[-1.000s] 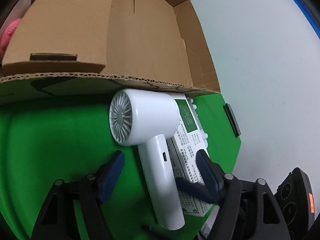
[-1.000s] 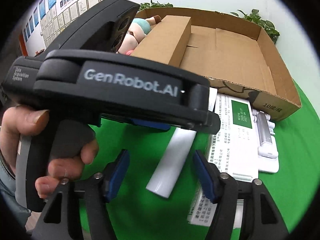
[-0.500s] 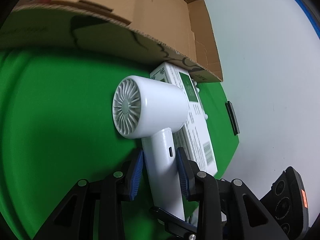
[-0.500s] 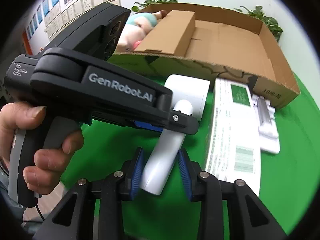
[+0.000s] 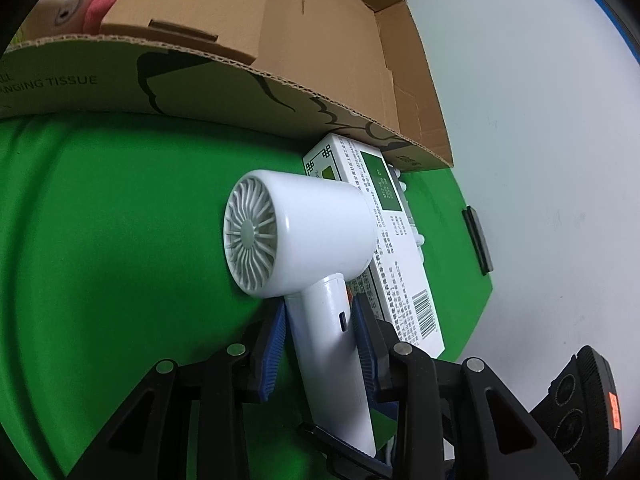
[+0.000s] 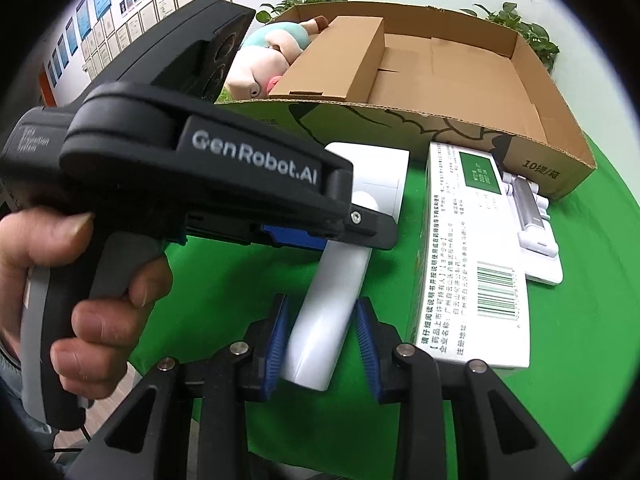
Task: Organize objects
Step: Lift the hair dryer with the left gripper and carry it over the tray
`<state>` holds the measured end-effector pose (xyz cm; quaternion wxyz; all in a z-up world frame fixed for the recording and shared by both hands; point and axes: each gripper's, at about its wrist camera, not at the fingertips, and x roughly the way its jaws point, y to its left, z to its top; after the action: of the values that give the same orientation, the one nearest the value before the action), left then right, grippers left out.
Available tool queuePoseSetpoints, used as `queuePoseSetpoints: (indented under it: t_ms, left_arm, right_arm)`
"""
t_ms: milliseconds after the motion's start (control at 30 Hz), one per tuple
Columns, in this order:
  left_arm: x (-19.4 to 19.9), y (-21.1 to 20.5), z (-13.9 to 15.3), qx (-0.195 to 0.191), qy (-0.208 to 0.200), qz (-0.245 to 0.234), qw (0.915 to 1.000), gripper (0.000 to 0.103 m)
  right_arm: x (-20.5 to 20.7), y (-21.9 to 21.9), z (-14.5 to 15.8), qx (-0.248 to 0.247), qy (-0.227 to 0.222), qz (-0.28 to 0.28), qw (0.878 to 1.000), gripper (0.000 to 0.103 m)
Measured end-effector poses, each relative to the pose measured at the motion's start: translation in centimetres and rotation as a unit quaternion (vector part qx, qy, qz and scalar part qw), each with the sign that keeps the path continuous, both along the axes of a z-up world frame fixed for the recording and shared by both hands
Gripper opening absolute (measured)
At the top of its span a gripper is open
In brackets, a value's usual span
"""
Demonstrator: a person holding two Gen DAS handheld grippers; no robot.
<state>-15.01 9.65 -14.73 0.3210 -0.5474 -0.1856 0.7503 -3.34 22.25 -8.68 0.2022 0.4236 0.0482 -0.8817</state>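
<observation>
Hairdryer (image 5: 304, 236) handle in both claws

The left hand-held gripper (image 5: 320, 340) was clamped on the white hair dryer (image 5: 304, 232), its blue pads (image 5: 276, 344) pressed to both sides of the handle just below the barrel. The right hand-held gripper (image 6: 322, 336) gripped the same handle nearer its free end — behind the left. The left hand (image 6: 60, 292) wrapped its grip.
</observation>
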Motion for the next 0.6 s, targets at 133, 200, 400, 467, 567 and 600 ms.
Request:
queuePoseSetpoints:
  t_ms: [133,200,400,467,567,600]
  left_arm:
    - [0.6,-0.1,1.0,-0.008,0.019,0.008,0.9998,0.029]
    - [1.0,-0.9,1.4,-0.008,0.025,0.013,0.9996,0.029]
    - [1.2,-1.7,3.5,-0.012,0.049,0.031,0.9982,0.029]
    - [1.1,-1.8,4.4,-0.014,0.059,0.036,0.9975,0.029]
    - [1.0,-1.8,6.0,-0.015,0.076,0.042,0.9961,0.029]
    - [0.9,-1.7,6.5,-0.015,0.082,0.043,0.9956,0.029]
  right_arm:
    - [0.4,0.2,0.2,-0.004,0.006,0.002,1.000,0.030]
    - [0.5,0.3,0.4,-0.009,0.010,0.004,1.000,0.029]
    - [0.9,0.2,1.7,-0.023,0.027,0.015,0.999,0.029]
    - [0.8,0.3,2.3,-0.026,0.033,0.020,0.999,0.029]
    - [0.4,0.1,2.9,-0.030,0.046,0.025,0.998,0.028]
    - [0.4,0.2,3.3,-0.032,0.050,0.025,0.998,0.028]
